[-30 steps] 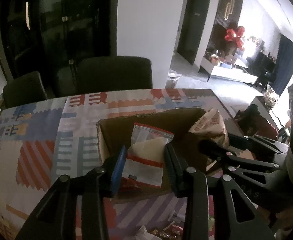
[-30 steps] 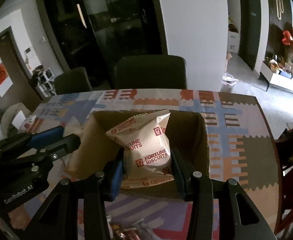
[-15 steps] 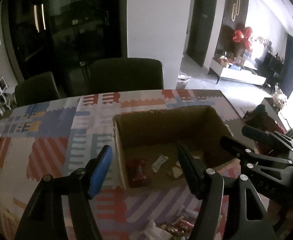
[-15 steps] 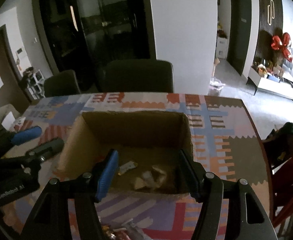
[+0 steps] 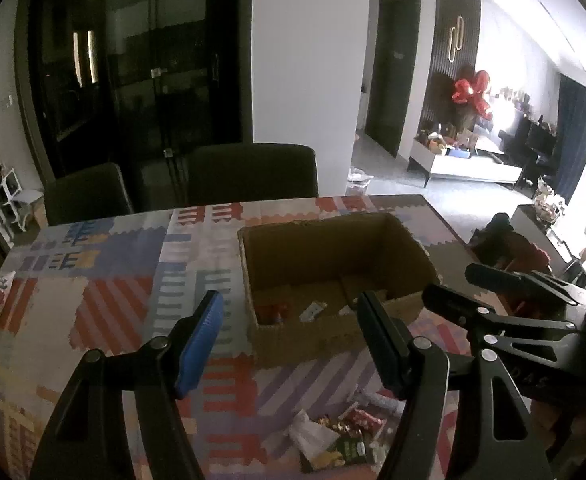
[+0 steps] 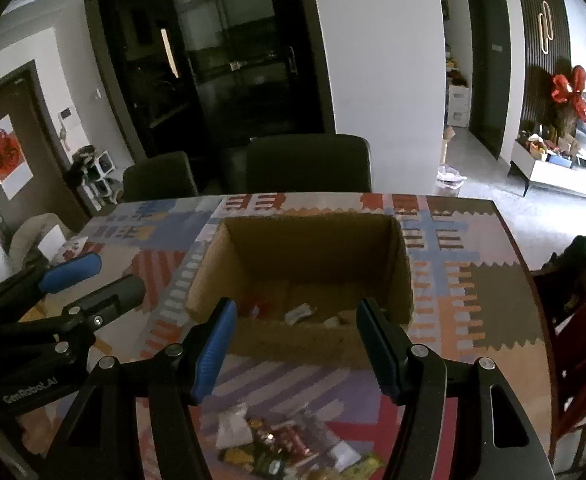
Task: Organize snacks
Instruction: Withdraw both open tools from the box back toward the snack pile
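Both tools are empty. The left tool point(image 5: 289, 332) has its jaws spread with nothing between them. The right tool point(image 6: 295, 340) is likewise spread and carries nothing. The log-step for the left differs too little to call it moving; both read as standing apart.

Cardboard box point(image 6: 403, 264): sits on the surface point(image 6: 473, 280), just ahead of and below both tools, top flaps absent or folded away, interior exposed. Seen from the right tool, the box lies straight ahead between the jaws' line of sight; from the left tool it lies ahead and slightly to the right.

Contents: several small packets on the box floor point(image 6: 301, 314), including a reddish one toward its left side point(image 5: 271, 314). Exact count cannot be told in the dim interior.

Outstanding items: a loose heap of snack packets point(image 6: 285, 448) remains on the surface on the near side of the box, beneath and behind the tool tips. The same heap shows in the left view point(image 5: 333, 436), with white, red and green wrappers mixed.

Assessment: task partly complete. Some snacks are boxed; a fair pile is still unsorted. Judged next requirement: either tool must drop back and down to the near heap, pinch a packet, and carry it forward over the box rim.

Risk noted: wrappers overlap, so a single clean pick may be difficult.
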{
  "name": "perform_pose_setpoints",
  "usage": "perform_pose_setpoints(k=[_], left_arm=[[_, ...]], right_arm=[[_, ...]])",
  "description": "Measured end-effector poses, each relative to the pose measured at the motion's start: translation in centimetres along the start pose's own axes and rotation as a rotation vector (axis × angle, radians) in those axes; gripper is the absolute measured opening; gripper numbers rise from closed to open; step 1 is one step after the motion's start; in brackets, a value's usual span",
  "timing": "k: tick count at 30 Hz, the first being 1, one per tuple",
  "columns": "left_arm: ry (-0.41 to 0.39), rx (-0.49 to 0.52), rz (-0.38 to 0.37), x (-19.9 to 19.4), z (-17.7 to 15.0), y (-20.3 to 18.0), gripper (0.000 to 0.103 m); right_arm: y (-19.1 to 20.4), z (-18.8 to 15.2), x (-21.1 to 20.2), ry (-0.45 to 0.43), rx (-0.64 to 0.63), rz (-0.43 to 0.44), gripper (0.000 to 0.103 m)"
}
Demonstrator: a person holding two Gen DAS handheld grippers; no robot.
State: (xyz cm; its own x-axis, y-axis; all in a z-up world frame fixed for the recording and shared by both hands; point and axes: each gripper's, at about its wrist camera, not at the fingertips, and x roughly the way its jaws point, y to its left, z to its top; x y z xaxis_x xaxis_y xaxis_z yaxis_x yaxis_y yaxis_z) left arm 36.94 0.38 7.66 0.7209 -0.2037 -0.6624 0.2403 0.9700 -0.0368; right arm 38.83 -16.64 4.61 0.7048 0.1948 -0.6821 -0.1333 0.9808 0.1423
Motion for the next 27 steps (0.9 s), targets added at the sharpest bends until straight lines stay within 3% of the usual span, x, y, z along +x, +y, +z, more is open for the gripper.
perform_pose_setpoints(k=[11,27], left_arm=[[0.025,-0.034,-0.017,-1.4,-4.5,0.3,0.070],[0.054,-0.023,-0.035,-0.6,-10.6,0.4,0.069]], right_arm=[[0.8,-3.9,-2.3,-0.048,0.008,-0.047,0.063],[0.7,-10.7,-1.3,0.020,0.080,-0.099,0.063]])
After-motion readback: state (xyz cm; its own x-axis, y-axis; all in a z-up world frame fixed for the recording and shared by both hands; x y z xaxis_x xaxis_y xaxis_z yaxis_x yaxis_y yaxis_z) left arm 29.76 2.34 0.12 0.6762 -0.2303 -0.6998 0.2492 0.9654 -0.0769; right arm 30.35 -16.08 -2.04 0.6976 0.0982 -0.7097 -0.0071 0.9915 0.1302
